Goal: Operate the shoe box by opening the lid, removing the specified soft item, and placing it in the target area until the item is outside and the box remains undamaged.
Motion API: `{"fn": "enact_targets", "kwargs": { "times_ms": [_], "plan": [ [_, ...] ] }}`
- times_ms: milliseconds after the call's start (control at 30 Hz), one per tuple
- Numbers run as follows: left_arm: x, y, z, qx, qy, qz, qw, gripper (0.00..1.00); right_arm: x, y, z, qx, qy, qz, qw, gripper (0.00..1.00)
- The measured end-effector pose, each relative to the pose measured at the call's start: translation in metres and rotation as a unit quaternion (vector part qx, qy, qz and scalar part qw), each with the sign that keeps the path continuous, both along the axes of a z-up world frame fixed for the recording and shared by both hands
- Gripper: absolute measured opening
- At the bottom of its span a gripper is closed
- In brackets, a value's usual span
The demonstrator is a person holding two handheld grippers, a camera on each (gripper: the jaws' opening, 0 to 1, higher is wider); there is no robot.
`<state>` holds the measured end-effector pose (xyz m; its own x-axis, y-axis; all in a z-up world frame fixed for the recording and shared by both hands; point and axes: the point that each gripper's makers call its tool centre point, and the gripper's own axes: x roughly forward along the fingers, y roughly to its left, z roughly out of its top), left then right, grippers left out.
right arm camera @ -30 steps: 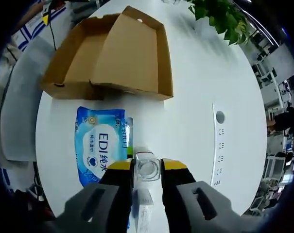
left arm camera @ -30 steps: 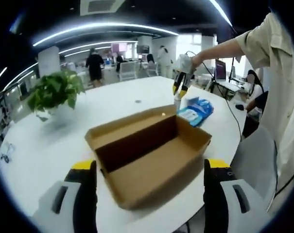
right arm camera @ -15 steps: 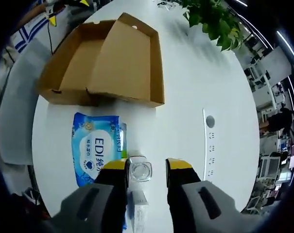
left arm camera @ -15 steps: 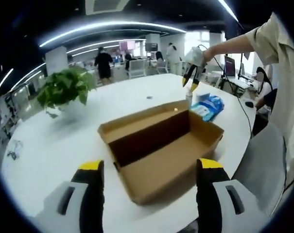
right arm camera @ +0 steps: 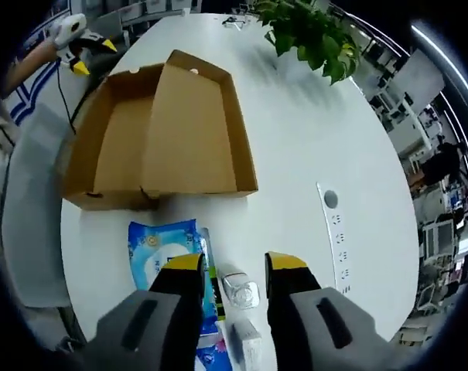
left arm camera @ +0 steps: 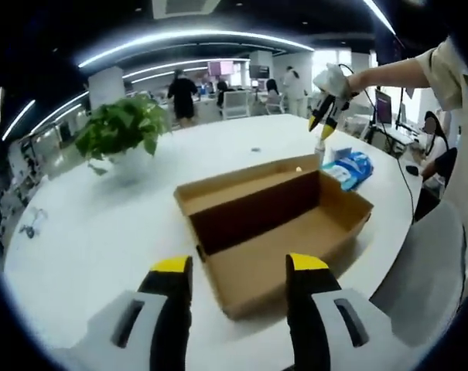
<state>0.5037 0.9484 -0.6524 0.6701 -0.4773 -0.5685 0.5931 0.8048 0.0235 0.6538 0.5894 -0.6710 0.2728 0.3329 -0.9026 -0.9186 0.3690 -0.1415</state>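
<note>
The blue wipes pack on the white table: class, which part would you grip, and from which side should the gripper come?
Grip the blue wipes pack across its narrow width, coming down from above with the right gripper, which hovers open beside it. It lies flat on the table, so its soft long edges offer the likeliest pinch. The small clear container sits close on one side, so watch that jaw.

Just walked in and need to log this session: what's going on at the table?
A person works two handheld tongs over a white table. The shoe box lies open and looks empty. The blue wipes pack lies outside on the table, beside a small clear bottle. The right tongs hover open above the bottle. The left tongs are open near the box.
</note>
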Motion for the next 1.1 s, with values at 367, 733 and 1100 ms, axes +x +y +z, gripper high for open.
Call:
{"fn": "enact_targets", "kwargs": {
  "times_ms": [367, 733, 1100],
  "plan": [
    [0.001, 0.009, -0.018, 0.002, 0.021, 0.032, 0.9993, 0.37, 0.007, 0.019, -0.005, 0.048, 0.007, -0.060, 0.9970, 0.26],
    [-0.001, 0.020, -0.042, 0.011, 0.060, 0.066, 0.9959, 0.27, 0.017, 0.043, -0.013, 0.110, 0.023, -0.123, 0.9860, 0.29],
    [0.001, 0.034, -0.055, -0.007, 0.089, 0.124, 0.9883, 0.10, 0.029, 0.054, -0.026, 0.147, 0.029, -0.185, 0.9713, 0.28]
  ]
}}
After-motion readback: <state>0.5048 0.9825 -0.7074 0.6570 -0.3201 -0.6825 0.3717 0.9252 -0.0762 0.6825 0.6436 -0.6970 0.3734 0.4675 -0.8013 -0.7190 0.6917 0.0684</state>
